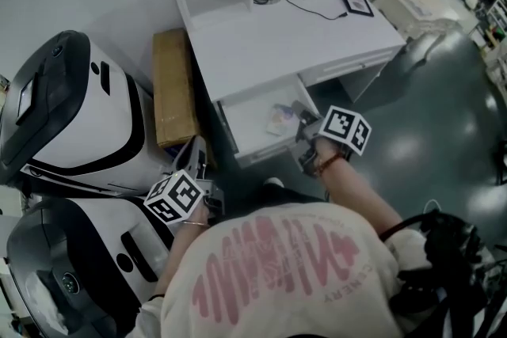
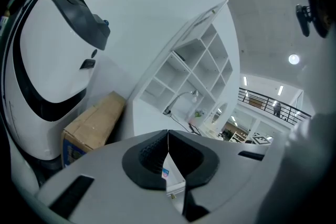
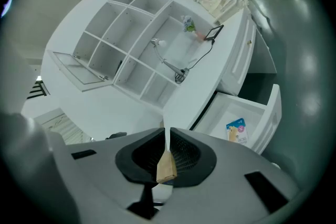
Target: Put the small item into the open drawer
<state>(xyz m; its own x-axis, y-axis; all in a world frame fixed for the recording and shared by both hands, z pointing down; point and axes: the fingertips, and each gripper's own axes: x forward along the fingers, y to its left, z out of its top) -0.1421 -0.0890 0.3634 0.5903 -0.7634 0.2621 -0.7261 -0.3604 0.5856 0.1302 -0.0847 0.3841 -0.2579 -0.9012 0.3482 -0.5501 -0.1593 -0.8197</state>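
One packet (image 1: pixel 277 121), half hidden behind right gripper (image 1: pixel 301 116)

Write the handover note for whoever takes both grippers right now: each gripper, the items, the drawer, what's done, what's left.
Left gripper: shut on a thin white packet, held at the person's left, away from the drawer.
Right gripper: shut on a thin tan item, held near the front of the open drawer.
Drawer: pulled out of the white desk, with one blue-topped packet lying flat inside.
Done: one packet is in the drawer.
Left: neither held item is in yet. Probably drop the tan item first, since it is closest, then bring the white packet across.
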